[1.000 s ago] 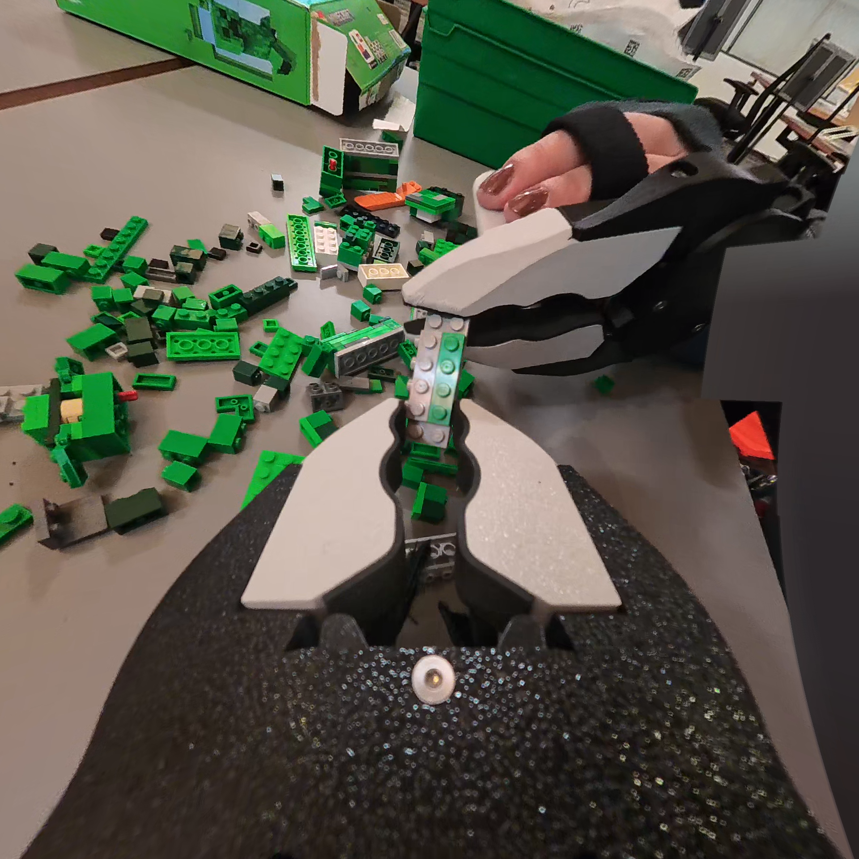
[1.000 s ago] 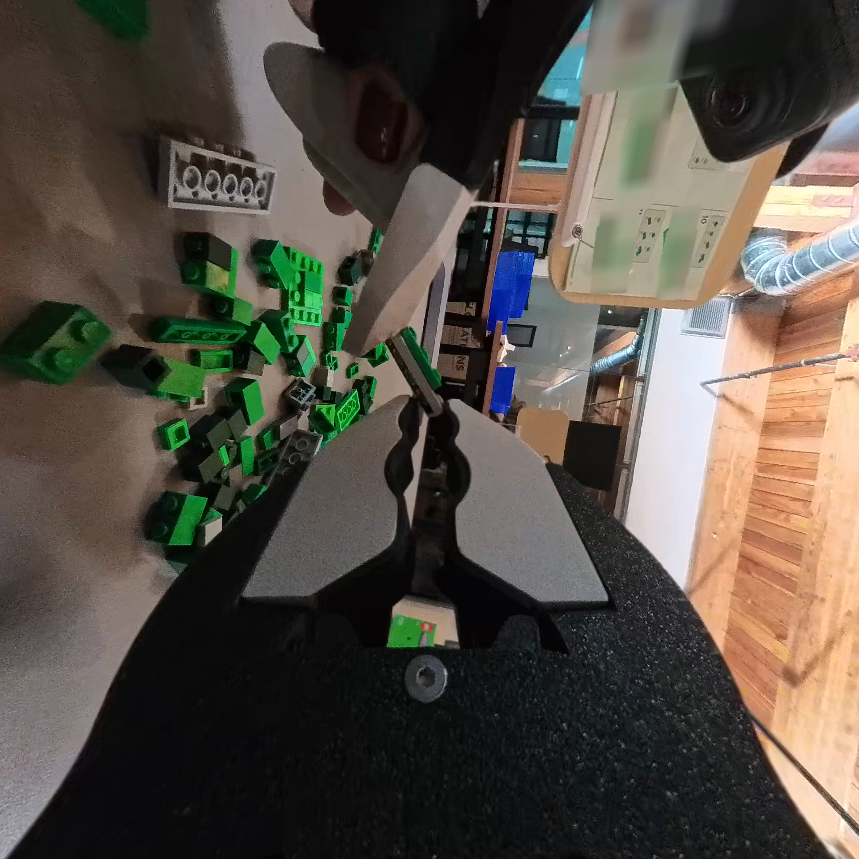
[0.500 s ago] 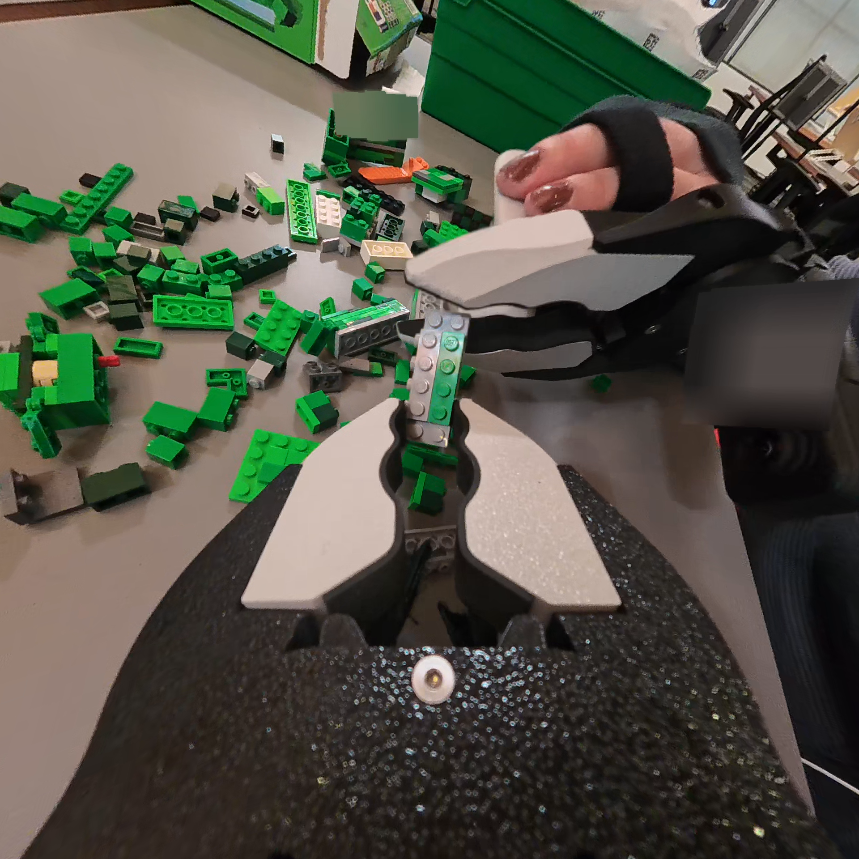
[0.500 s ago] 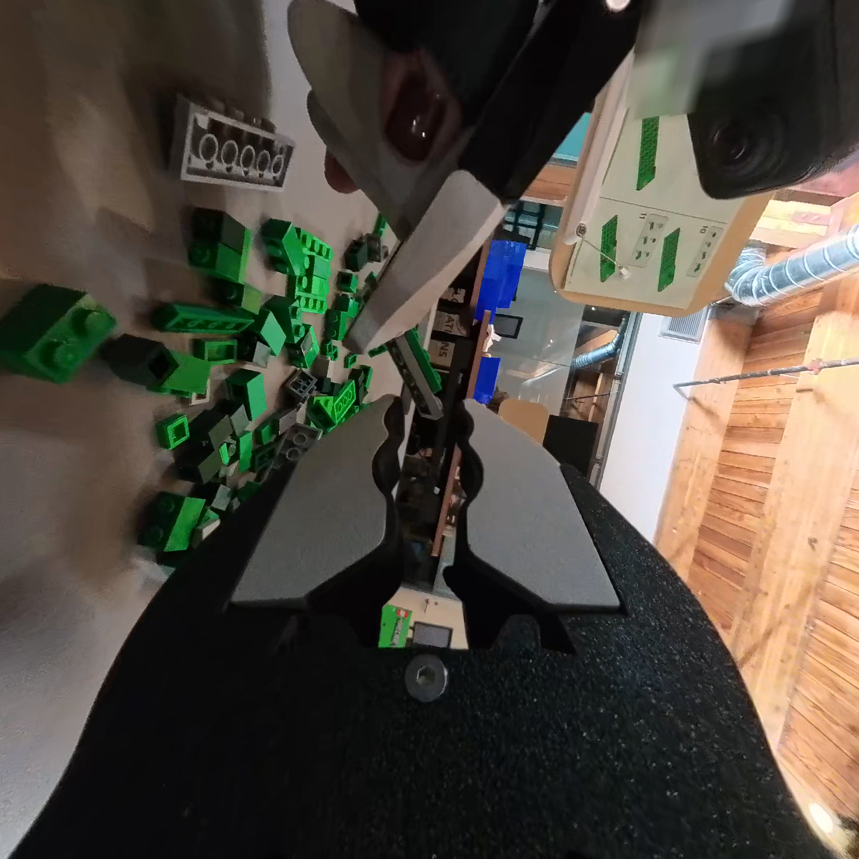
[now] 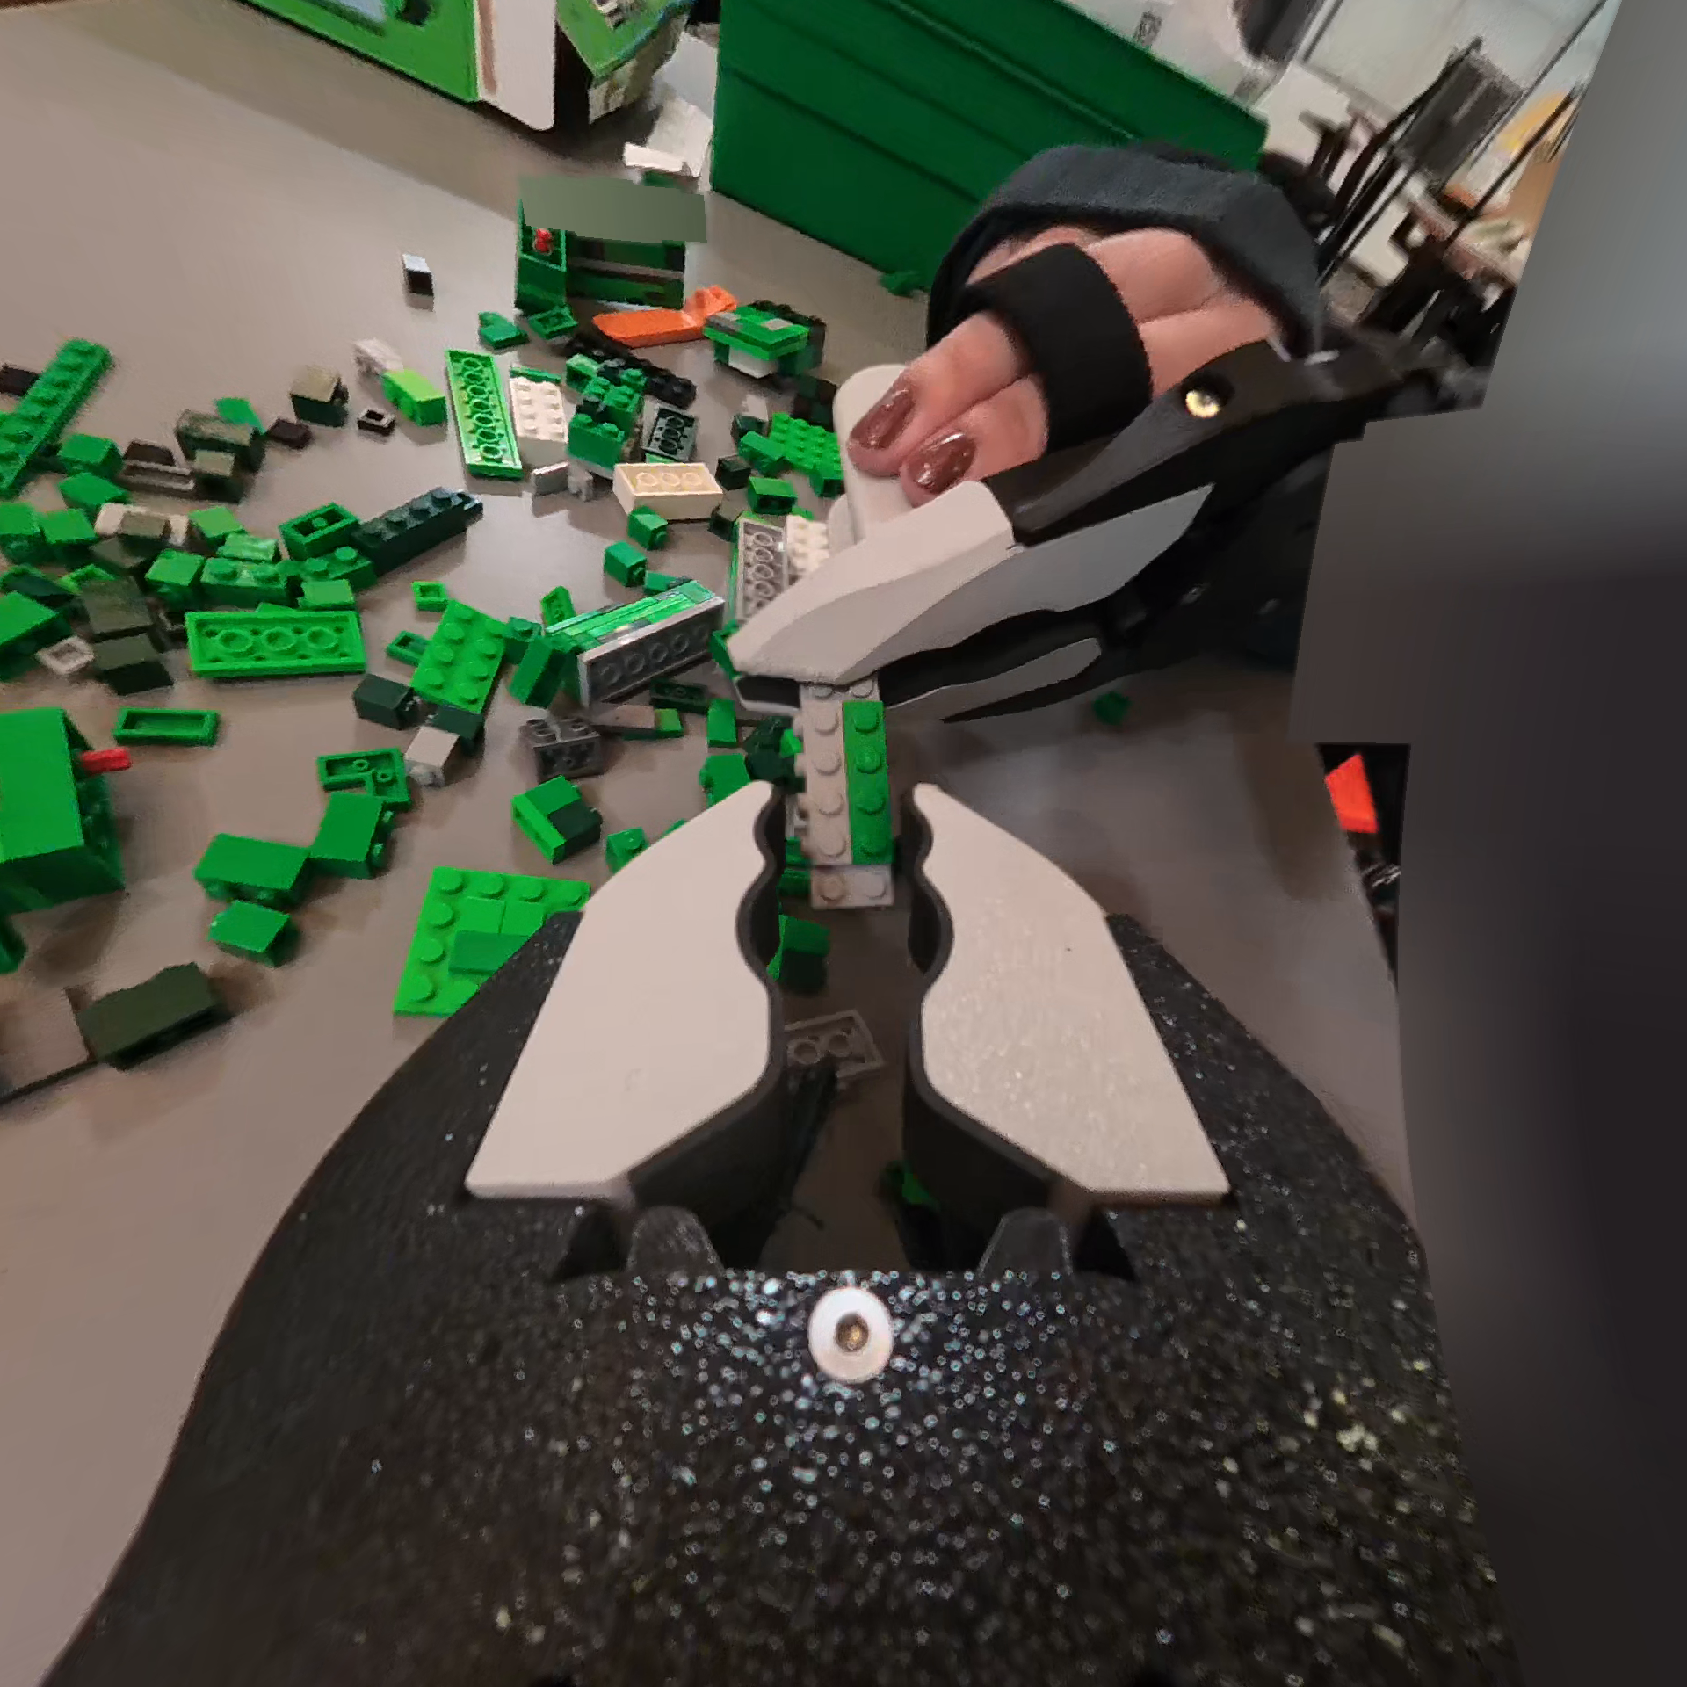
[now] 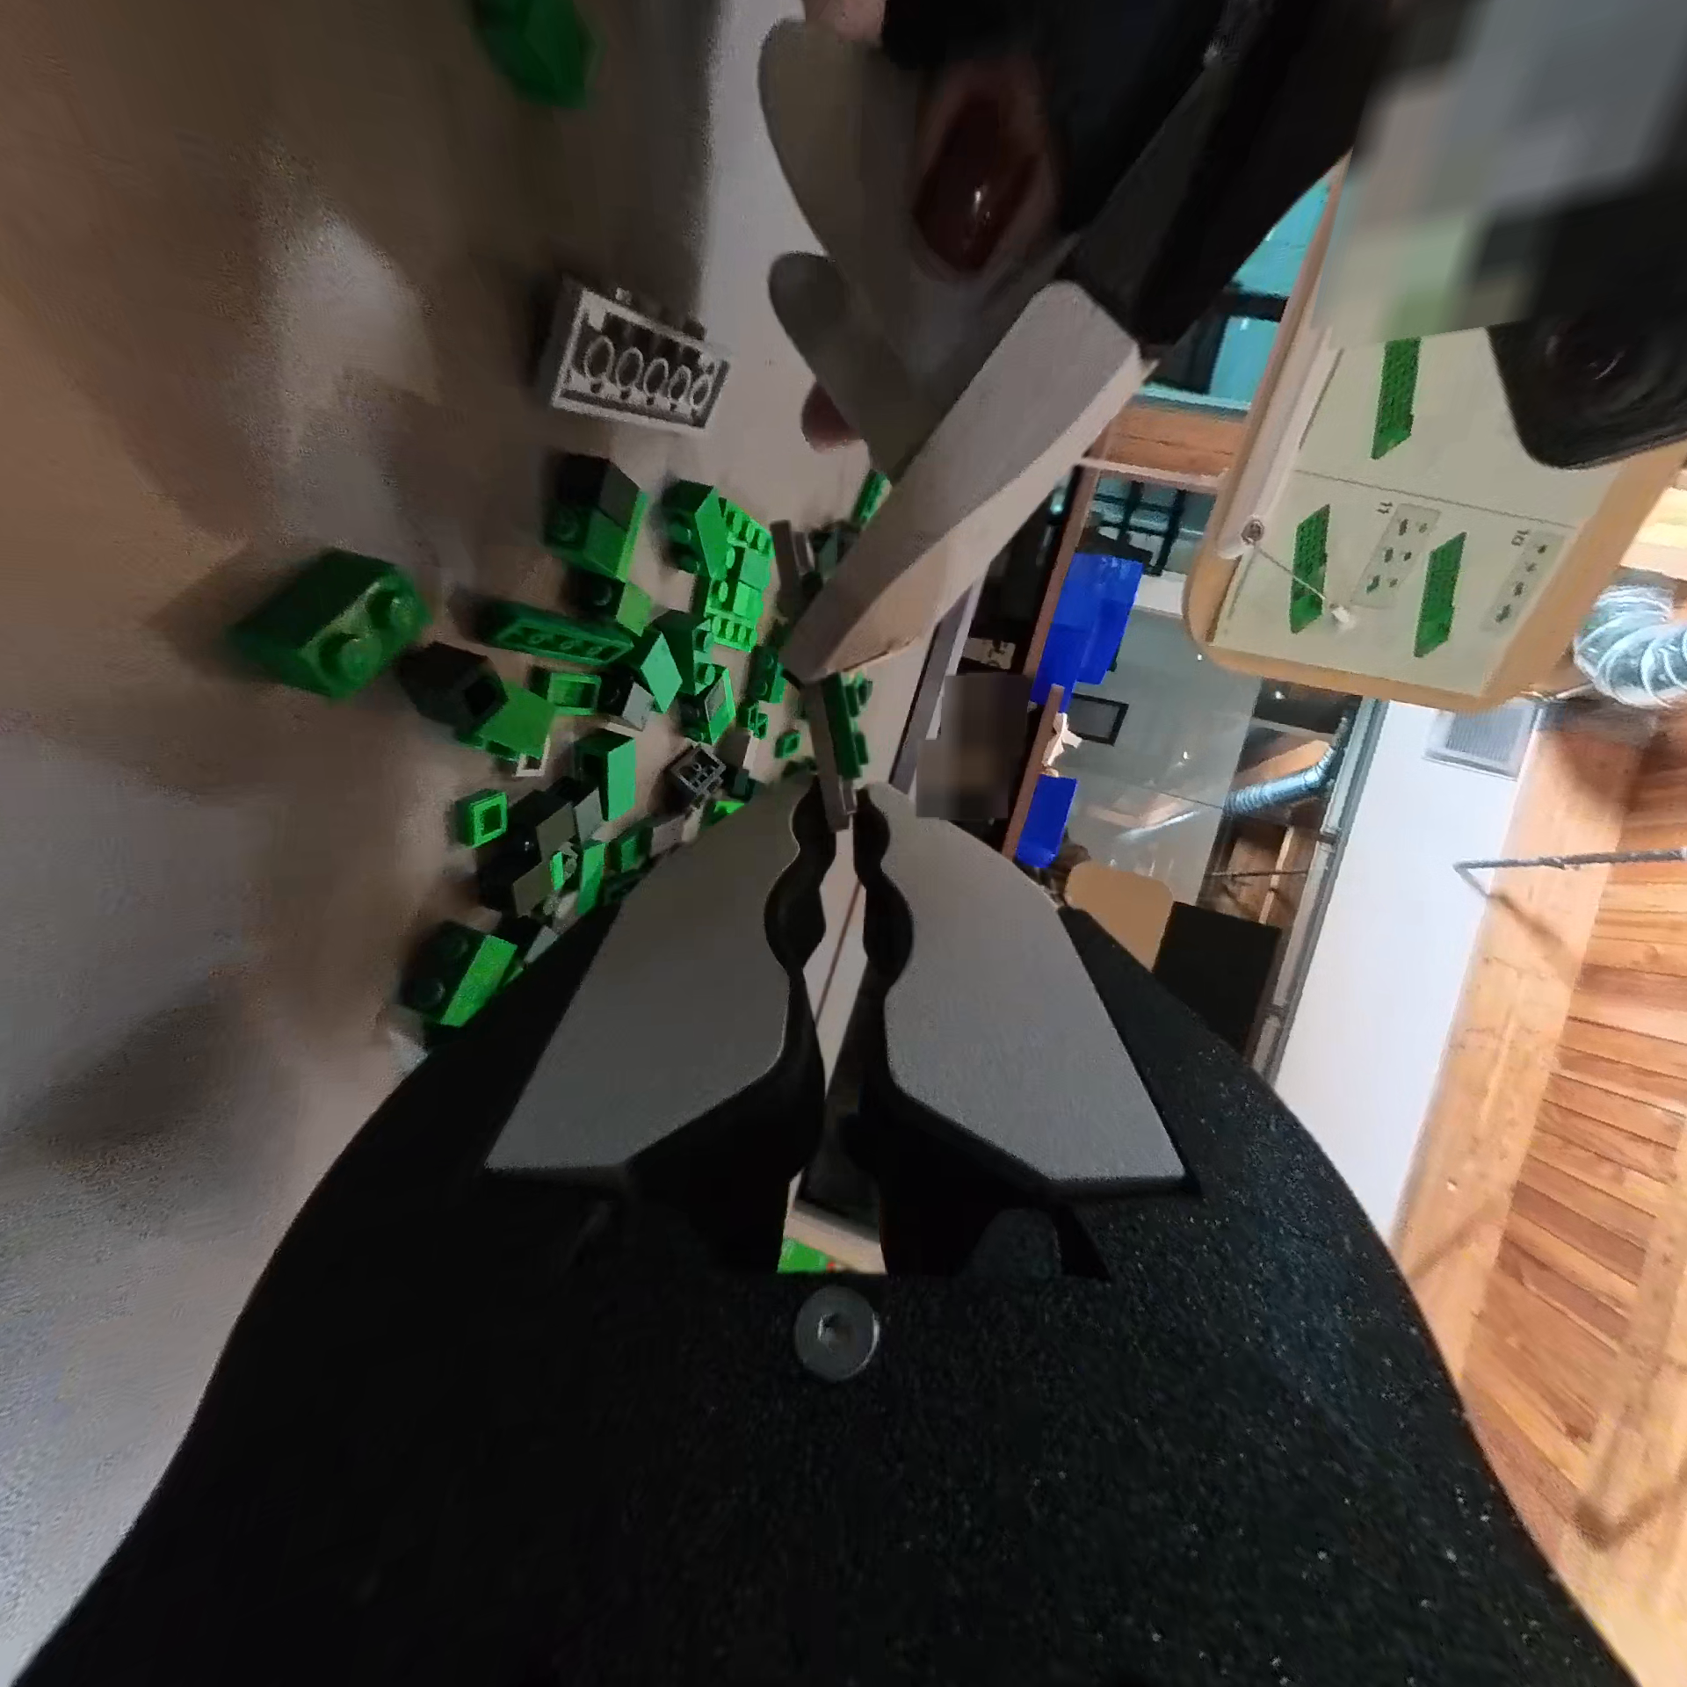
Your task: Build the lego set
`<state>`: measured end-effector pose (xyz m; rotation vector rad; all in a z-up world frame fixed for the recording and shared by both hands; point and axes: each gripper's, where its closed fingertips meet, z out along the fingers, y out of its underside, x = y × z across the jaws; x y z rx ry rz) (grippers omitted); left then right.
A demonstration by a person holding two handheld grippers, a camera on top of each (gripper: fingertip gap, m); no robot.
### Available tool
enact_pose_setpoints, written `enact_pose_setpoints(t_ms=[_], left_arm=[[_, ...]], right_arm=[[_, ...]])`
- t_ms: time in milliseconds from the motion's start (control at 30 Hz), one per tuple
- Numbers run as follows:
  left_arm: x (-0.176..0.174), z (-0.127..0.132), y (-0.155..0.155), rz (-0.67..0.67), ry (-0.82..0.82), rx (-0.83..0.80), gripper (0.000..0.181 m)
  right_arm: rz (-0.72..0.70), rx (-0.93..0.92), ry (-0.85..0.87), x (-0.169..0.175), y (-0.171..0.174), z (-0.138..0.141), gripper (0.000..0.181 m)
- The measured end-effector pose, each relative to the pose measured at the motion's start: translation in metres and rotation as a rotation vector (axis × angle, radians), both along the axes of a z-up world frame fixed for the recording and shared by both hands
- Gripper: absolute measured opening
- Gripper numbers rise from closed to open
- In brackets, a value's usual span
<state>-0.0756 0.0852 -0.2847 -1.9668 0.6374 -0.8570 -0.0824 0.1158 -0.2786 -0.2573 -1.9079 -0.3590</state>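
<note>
A narrow grey-and-green plate assembly (image 5: 844, 776) hangs above the grey table (image 5: 228, 1278). My right gripper (image 5: 776, 675) comes in from the right, held by a gloved hand (image 5: 1050, 365), and is shut on the assembly's far end. My left gripper (image 5: 844, 803) sits around the near end, with a thin gap showing on each side of the plates. In the right wrist view my right gripper (image 6: 840, 799) pinches the thin edge of the assembly (image 6: 835, 730). A finger of the left gripper (image 6: 931, 520) shows above it.
Loose green, grey and white bricks (image 5: 274, 639) cover the table left and ahead. A green partial build (image 5: 46, 803) sits at the far left, and a green bin (image 5: 913, 119) and set box (image 5: 438, 46) at the back. The table edge (image 5: 1315, 913) runs on the right. An instruction sheet (image 6: 1369, 548) shows. The grippers are tip to tip, or close to it.
My right gripper opened half a second ago and has shut on the assembly's end again. My left gripper's jaws have widened slightly around the plates. The view has tilted down a little.
</note>
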Motion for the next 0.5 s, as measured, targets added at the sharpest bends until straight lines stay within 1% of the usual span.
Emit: enact_pose_setpoints(t_ms=[100,233,267,300,400,500], left_arm=[[0.004,-0.004,-0.002,-0.033,0.105,0.074,0.022],[0.005,-0.009,-0.004,-0.045,0.225,0.114,0.02],[0.004,-0.008,-0.005,-0.047,0.213,0.104,0.019],[0.004,-0.005,-0.007,-0.054,0.168,0.087,0.019],[0.005,0.011,-0.01,-0.068,-0.01,0.051,0.018],[0.005,0.014,-0.012,-0.078,-0.097,0.006,0.018]], right_arm=[[0.02,-0.003,-0.039,0.002,-0.005,-0.005,0.004],[0.042,0.033,-0.055,0.002,-0.009,-0.007,0.004],[0.061,0.051,-0.041,0.002,-0.011,-0.004,0.004],[0.082,0.063,-0.017,0.002,-0.012,0.0,0.004],[0.133,0.084,0.068,0.001,-0.016,0.013,0.004],[0.182,0.133,0.116,0.001,-0.018,0.016,0.004]])
